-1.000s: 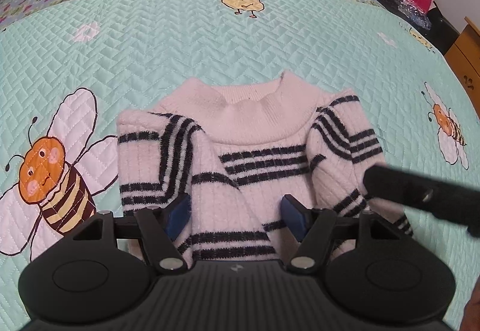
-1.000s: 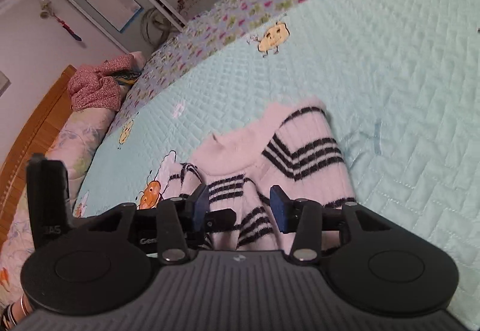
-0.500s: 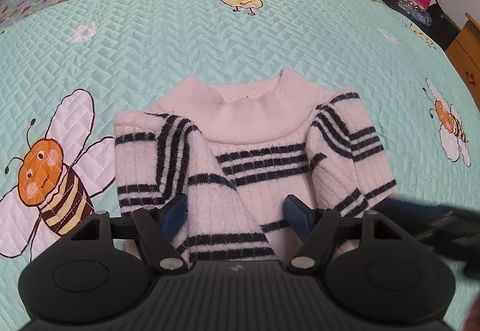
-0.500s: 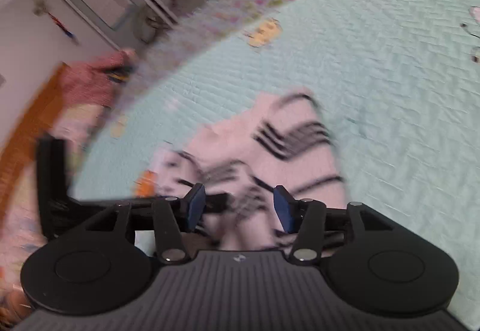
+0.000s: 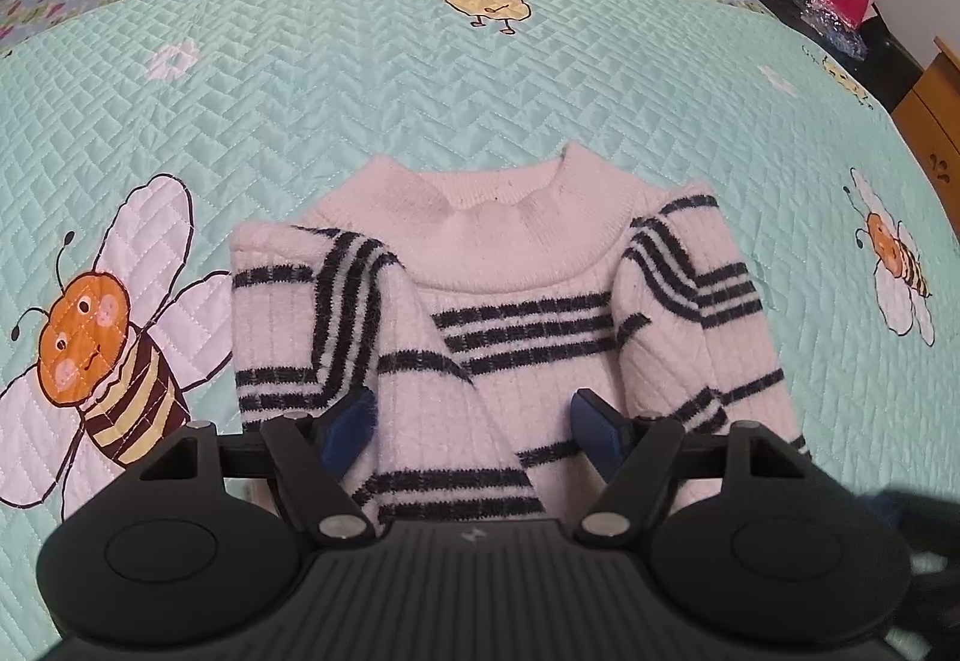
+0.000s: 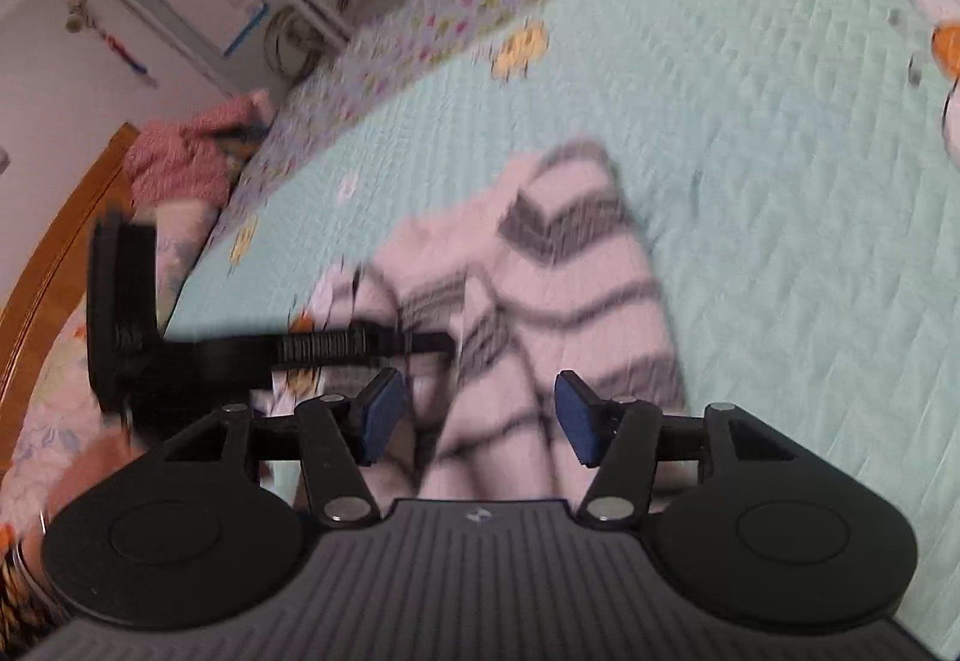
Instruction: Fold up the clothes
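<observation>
While both grippers' jaws gape empty, one striped sweater [image 5: 510, 313] lies lengthwise, collar pointing away, sleeves folded in.

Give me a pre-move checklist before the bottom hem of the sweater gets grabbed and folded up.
1. Both sleeves folded in over the sweater: ok.
2. Left gripper open with the lower edge of the sweater between its pads: ok.
3. Right gripper open over the sweater's lower part: ok, though its view is motion-blurred, so the exact placement is uncertain.
4. Hem lying flat and even: cannot tell, the gripper bodies hide it.
5. Bedspread beyond the collar free for the fold to land: ok.
6. Either gripper touching the cloth: cannot tell.
</observation>
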Demonstrator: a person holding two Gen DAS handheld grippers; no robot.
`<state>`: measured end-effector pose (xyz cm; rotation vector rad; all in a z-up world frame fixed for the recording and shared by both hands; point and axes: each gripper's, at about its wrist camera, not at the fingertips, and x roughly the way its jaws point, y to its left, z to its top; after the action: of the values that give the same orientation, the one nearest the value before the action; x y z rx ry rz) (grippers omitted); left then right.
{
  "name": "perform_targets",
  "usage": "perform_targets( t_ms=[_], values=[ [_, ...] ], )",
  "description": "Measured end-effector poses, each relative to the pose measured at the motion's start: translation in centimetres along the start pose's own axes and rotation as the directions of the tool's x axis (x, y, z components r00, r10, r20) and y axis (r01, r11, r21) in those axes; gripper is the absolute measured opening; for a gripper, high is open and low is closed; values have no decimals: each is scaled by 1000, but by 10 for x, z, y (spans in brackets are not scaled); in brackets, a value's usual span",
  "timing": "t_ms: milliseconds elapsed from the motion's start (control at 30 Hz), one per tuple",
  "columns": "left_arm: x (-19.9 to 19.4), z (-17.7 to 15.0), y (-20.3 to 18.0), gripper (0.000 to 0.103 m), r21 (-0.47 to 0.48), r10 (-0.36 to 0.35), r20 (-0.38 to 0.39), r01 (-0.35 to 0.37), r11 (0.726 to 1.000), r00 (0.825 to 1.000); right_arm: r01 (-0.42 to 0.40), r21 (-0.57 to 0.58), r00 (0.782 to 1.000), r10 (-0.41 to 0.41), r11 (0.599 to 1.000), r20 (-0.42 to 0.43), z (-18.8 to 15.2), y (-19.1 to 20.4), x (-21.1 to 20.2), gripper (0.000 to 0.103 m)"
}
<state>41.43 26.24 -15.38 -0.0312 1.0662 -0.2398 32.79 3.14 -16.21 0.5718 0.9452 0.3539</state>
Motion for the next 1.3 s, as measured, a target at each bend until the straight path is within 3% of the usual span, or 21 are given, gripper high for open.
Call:
perform_targets(
  t_ms=[133,300,367,500,633,800,867,933,1000,1067,1100,1133,1167,1233,1267,1300],
  values=[
    [-11,1,-3,70,-3,10,18,-10,1000,1000,-8,-6,1000,8,1000,0,1,0,9,58],
    [-66,-12,15,71,-109,-103,103,114,987,989,-64,15,996,63,998,64,-6,2,-28,58],
    [-79,-31,19,71,-153,-153,93,166,974,984,-79,23,995,78,997,60,-16,1,-45,58],
    [-68,-57,11,71,-148,-165,42,169,974,985,-63,22,997,64,998,-34,-40,-6,-32,59],
    [-55,-81,3,71,-139,-172,-10,169,976,985,-129,72,991,132,989,-37,-50,-11,-46,57],
    [-90,-96,19,70,-191,-210,55,217,957,976,-217,136,974,223,967,-32,-63,-18,-64,58],
    [-106,-106,29,70,-212,-240,77,251,945,968,-251,162,966,258,954,-29,-68,-21,-72,58],
    [-115,-122,34,70,-241,-314,71,321,916,947,-284,187,956,294,940,-24,-72,-24,-79,58],
    [-113,-143,29,72,-266,-402,30,395,879,915,-317,212,944,328,924,-19,-77,-26,-87,58],
    [-98,-166,20,72,-285,-426,-33,400,871,904,-267,244,950,297,932,-96,-93,-37,-72,57],
    [-90,-177,16,70,-294,-433,-65,398,869,899,-239,259,950,280,936,-137,-101,-43,-65,48],
    [-87,-183,15,70,-302,-429,-48,397,867,902,-199,255,957,243,946,-156,-106,-51,-57,3],
    [-89,-185,16,70,-311,-435,-26,406,859,900,-191,284,959,240,940,-150,-106,-55,-57,0],
    [-99,-183,19,70,-315,-449,10,429,847,893,-199,298,963,242,934,-117,-102,-54,-65,9],
    [-104,-184,20,70,-313,-454,30,440,842,891,-201,242,968,230,949,-98,-99,-44,-75,23],
    [-110,-185,22,70,-311,-459,50,450,837,887,-210,203,970,230,956,-81,-98,-35,-84,29]
  ],
)
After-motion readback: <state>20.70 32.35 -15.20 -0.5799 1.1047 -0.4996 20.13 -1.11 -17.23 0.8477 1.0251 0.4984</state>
